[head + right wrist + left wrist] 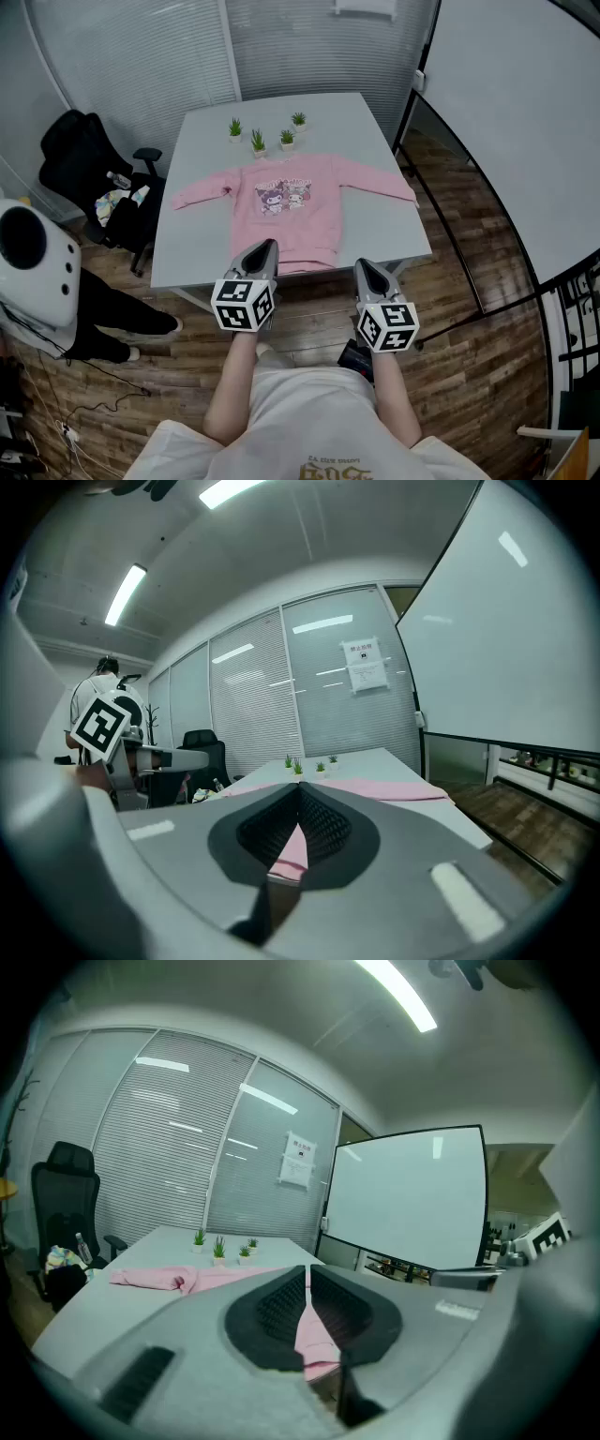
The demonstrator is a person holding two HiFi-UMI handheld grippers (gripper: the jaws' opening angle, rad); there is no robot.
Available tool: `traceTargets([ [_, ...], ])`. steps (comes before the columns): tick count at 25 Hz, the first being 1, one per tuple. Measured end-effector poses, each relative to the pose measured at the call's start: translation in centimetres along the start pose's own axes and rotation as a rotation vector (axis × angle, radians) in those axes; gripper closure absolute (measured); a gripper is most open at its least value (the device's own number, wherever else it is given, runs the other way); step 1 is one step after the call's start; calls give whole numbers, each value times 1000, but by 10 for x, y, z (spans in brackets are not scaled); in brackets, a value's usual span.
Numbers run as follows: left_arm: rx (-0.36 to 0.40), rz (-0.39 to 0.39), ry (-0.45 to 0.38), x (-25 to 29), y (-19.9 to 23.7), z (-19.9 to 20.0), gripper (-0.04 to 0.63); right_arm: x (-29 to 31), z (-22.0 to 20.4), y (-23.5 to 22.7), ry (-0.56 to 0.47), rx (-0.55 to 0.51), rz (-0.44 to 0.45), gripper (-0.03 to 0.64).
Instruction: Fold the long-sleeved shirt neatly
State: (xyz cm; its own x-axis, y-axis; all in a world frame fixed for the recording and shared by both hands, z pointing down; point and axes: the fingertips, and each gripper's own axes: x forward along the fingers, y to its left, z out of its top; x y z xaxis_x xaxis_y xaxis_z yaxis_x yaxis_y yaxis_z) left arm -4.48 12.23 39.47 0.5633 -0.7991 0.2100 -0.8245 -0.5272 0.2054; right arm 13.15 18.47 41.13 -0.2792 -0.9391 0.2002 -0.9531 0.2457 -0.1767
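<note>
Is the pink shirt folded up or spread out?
Spread out. The pink shirt lies flat on the grey table, cartoon print facing up, sleeves reaching out to both sides, with no fold made yet.

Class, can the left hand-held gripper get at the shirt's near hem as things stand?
Probably yes: the left hand-held gripper, shut, is right at the shirt hem, and nothing lies between.

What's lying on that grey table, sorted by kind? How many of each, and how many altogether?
Pink long-sleeved shirt: 1
Small potted plants: 4
Total on the table: 5
</note>
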Motion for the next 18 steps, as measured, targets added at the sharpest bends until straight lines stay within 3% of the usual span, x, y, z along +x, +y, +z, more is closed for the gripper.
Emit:
traceTargets([
  [11, -1, -52, 3, 3, -16, -1, 551, -8, -3, -12, -7, 38, -24, 606],
  [12, -16, -72, 5, 5, -19, -1, 501, -7, -5, -13, -1, 57, -11, 602],
  [14, -49, -110, 9, 10, -27, -3, 339, -6, -9, -14, 17, 96, 18, 420],
  [15, -55, -121, 11, 12, -30, -3, 302, -6, -10, -15, 20, 110, 23, 374],
  [18, -36, -138, 18, 17, -40, -6, 275, -11, -11, -22, 12, 121, 13, 360],
])
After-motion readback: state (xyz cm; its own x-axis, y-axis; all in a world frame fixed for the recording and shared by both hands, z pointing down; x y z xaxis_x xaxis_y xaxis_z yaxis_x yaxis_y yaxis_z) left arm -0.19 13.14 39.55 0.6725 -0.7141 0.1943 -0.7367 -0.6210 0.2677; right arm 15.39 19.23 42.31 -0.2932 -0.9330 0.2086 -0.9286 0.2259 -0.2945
